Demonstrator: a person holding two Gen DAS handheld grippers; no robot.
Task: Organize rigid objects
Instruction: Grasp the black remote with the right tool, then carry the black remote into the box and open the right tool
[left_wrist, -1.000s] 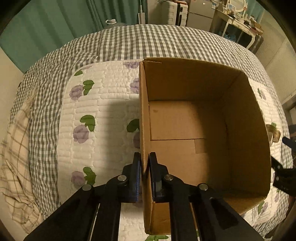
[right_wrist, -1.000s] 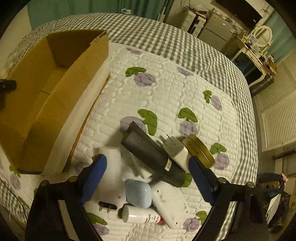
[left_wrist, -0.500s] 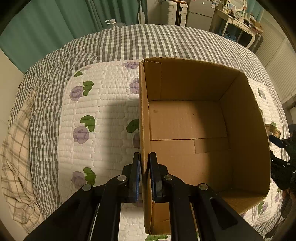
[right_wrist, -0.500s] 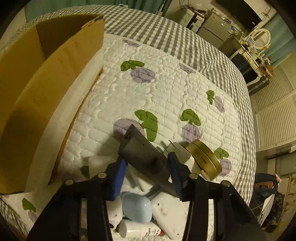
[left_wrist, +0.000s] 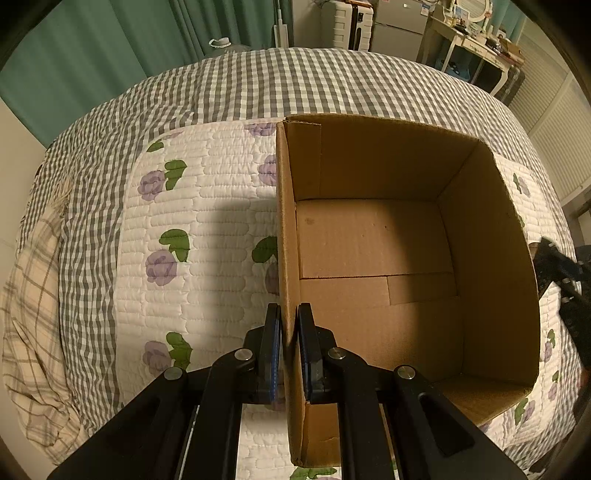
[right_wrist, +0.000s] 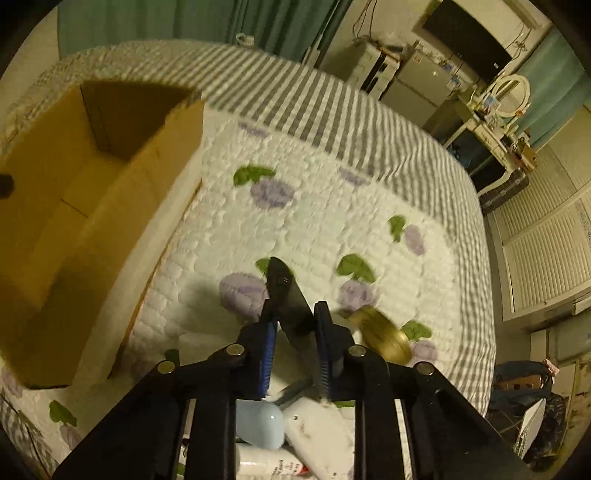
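An open cardboard box (left_wrist: 369, 236) stands on the quilted bed, with nothing inside. My left gripper (left_wrist: 289, 325) is shut on the box's left wall. The box also shows at the left of the right wrist view (right_wrist: 92, 206). My right gripper (right_wrist: 295, 314) is shut on a long black bar-shaped object (right_wrist: 286, 299) and holds it tilted up off the quilt. Below it lie a gold round tin (right_wrist: 384, 334), a pale blue case (right_wrist: 260, 424), a white device (right_wrist: 321, 439) and a white tube (right_wrist: 269, 467).
The bed has a white floral quilt (right_wrist: 314, 221) over a grey checked cover (left_wrist: 221, 88). The right gripper and its black object show at the right edge of the left wrist view (left_wrist: 561, 280). Furniture stands beyond the bed.
My right gripper closed on the black object and lifted it off the pile. The view swung up and toward the box. The left gripper kept its hold on the box wall.
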